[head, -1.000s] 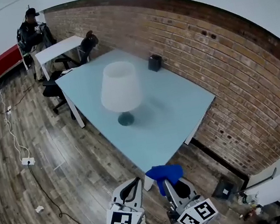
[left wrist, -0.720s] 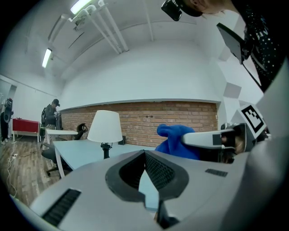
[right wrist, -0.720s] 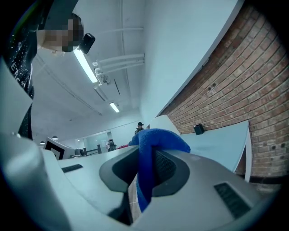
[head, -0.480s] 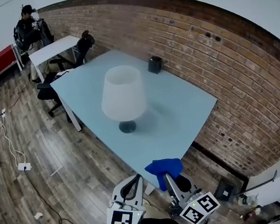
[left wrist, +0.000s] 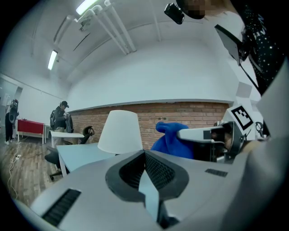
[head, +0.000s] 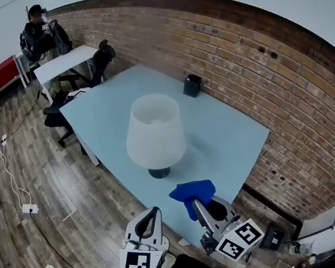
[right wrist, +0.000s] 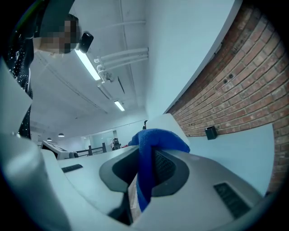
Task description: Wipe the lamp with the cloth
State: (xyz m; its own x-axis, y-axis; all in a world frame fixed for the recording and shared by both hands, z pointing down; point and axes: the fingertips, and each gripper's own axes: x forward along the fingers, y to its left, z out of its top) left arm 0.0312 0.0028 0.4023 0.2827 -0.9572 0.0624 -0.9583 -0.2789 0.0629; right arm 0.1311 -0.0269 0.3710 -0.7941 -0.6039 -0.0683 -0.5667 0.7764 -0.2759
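Note:
A lamp with a white shade (head: 154,132) and a dark round base (head: 159,173) stands on the pale blue table (head: 231,132). It also shows in the left gripper view, where the white lamp (left wrist: 118,131) rises beyond the jaws. My right gripper (head: 195,202) is shut on a blue cloth (head: 192,193), over the table's near edge just in front of the lamp. The cloth (right wrist: 151,155) bunches out between the right jaws. My left gripper (head: 150,216) is shut and holds nothing, left of the right one and off the table's edge.
A small black box (head: 192,85) sits at the table's far side by the brick wall (head: 274,87). Office chairs (head: 62,109), a white desk (head: 66,59) and a seated person (head: 40,37) are at the far left. Cables (head: 20,186) lie on the wooden floor.
The view has closed in on the table. The lamp appears larger and nearer, and my right gripper with the cloth now sits over the table's near edge. The left gripper stays shut.

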